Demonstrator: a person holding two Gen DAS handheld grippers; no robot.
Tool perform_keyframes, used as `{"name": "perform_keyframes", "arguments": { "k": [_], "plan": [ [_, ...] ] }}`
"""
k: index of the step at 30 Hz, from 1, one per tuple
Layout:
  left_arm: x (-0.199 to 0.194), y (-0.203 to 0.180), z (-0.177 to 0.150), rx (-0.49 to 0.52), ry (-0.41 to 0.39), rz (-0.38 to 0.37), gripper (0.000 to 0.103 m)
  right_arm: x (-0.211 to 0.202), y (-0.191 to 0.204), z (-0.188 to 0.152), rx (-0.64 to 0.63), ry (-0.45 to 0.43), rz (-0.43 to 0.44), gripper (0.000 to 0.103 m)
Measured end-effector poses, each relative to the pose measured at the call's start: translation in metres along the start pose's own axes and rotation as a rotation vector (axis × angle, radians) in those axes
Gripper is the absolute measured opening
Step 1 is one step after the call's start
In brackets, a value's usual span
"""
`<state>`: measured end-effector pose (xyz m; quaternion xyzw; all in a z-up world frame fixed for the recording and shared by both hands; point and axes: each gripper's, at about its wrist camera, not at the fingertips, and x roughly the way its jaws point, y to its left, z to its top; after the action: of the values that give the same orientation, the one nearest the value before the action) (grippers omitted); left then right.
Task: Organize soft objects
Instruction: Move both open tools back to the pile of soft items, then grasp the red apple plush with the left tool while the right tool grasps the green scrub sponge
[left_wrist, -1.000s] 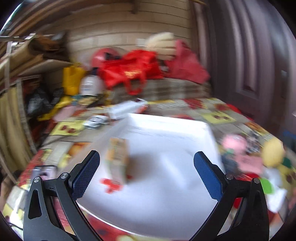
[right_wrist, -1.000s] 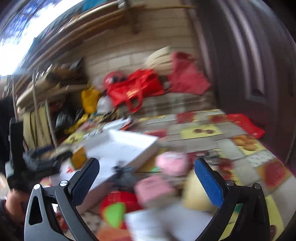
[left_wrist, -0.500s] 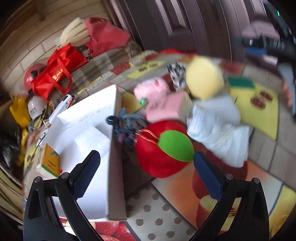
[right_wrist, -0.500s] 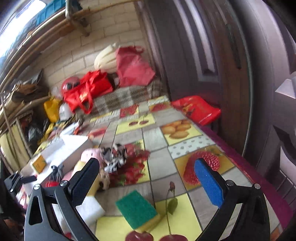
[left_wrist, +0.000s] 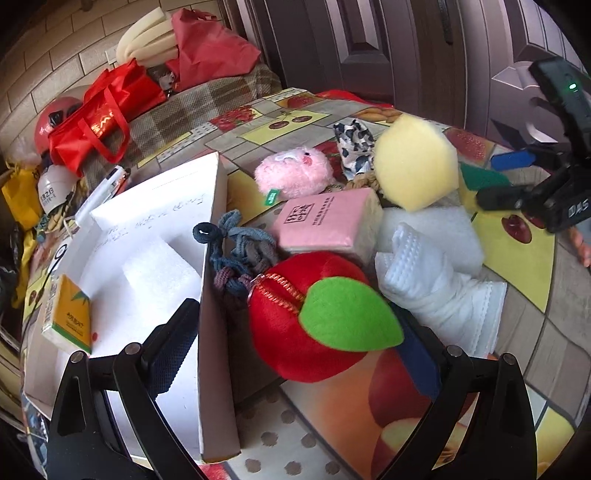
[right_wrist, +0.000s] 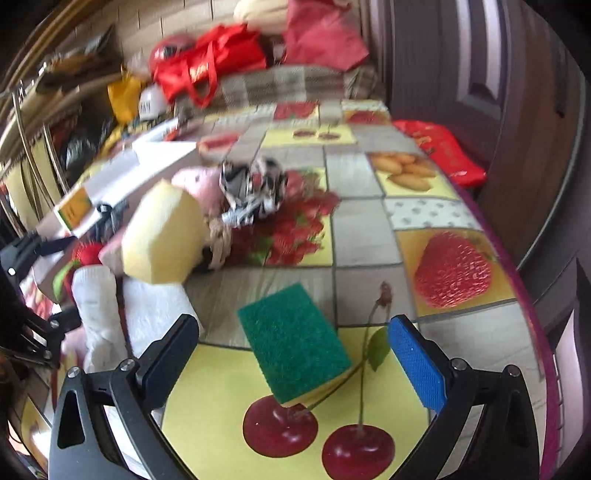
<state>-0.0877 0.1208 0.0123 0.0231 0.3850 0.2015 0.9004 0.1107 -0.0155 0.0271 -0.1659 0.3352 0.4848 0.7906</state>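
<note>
The left gripper (left_wrist: 295, 354) stands wide open astride a red plush apple (left_wrist: 295, 332) with a green felt leaf, one pad inside a white foam box (left_wrist: 218, 258) and the other beside the apple on the fruit-print tablecloth (left_wrist: 517, 295); neither pad visibly presses the toy. The apple lies just outside the box wall, touching a bundle of blue-grey hair ties (left_wrist: 240, 254) draped against that wall. Behind it sit a pink tissue pack (left_wrist: 325, 221), a fluffy pink plush (left_wrist: 291, 173), a black-and-white patterned cloth (left_wrist: 354, 147) and a yellow sponge block (left_wrist: 413, 173), with folded white face masks (left_wrist: 436, 291) to the apple's right and a white foam pad (left_wrist: 439, 229) under the yellow sponge. Inside the box lie a yellow-and-green tissue pack (left_wrist: 68, 317) and a white foam block (left_wrist: 162, 277).

The right gripper (right_wrist: 291, 365) is also spread open, framing a green-topped scouring sponge (right_wrist: 295, 339) that rests flat on the tablecloth's cherry panel, apart from both pads. To its left the pile of soft objects is blurred. A red packet (right_wrist: 443, 151) lies at the table's far right edge. Beyond the table are a red tote bag (left_wrist: 99, 114), rolled cream foam (left_wrist: 147, 37) and a brick wall (left_wrist: 48, 48).
</note>
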Motion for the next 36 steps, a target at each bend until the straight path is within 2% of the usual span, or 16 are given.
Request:
{"name": "perform_keyframes", "arguments": {
  "k": [2,4,5,6,13,14,15,19,23,26,29,31,34,36],
  "plan": [
    [-0.002,0.000,0.000,-0.001,-0.011,-0.002,0.086,0.008,0.002,-0.001,-0.014,0.046,-0.007,0.101],
    [-0.004,0.002,0.001,-0.008,-0.022,-0.024,0.074,0.012,0.003,-0.001,-0.016,0.074,-0.010,0.081],
    [-0.006,0.004,0.001,-0.014,-0.030,-0.032,0.070,0.012,0.002,-0.002,-0.014,0.080,-0.006,0.054],
    [-0.007,0.004,0.001,-0.018,-0.036,-0.033,0.065,0.012,0.001,-0.002,-0.011,0.082,0.000,0.048],
    [-0.018,0.007,-0.001,-0.035,-0.095,-0.068,0.058,0.007,-0.008,-0.006,0.038,0.074,0.034,0.048],
    [-0.022,0.008,-0.001,-0.037,-0.112,-0.074,0.055,0.006,-0.011,-0.006,0.053,0.068,0.037,0.048],
    [-0.026,0.008,-0.002,-0.034,-0.135,-0.086,0.043,0.005,-0.013,-0.005,0.062,0.066,0.040,0.048],
    [-0.039,0.001,-0.003,0.000,-0.191,-0.072,0.043,0.004,-0.019,-0.005,0.103,0.057,0.057,0.048],
    [-0.034,0.002,-0.001,-0.004,-0.163,-0.081,0.044,0.001,-0.019,-0.006,0.115,0.047,0.068,0.048],
    [-0.025,0.004,0.001,-0.008,-0.122,-0.096,0.045,0.002,-0.019,-0.006,0.113,0.052,0.071,0.048],
    [-0.021,0.001,0.003,-0.001,-0.109,-0.099,0.051,0.004,-0.019,-0.006,0.119,0.064,0.084,0.048],
    [-0.017,-0.005,0.005,0.011,-0.097,-0.093,0.065,0.005,-0.020,-0.006,0.123,0.067,0.090,0.048],
    [-0.012,-0.015,0.010,0.031,-0.082,-0.076,0.072,0.004,-0.019,-0.006,0.123,0.071,0.091,0.048],
    [-0.007,-0.020,0.012,0.044,-0.066,-0.053,0.072,0.004,-0.018,-0.007,0.120,0.072,0.092,0.048]
  ]
}}
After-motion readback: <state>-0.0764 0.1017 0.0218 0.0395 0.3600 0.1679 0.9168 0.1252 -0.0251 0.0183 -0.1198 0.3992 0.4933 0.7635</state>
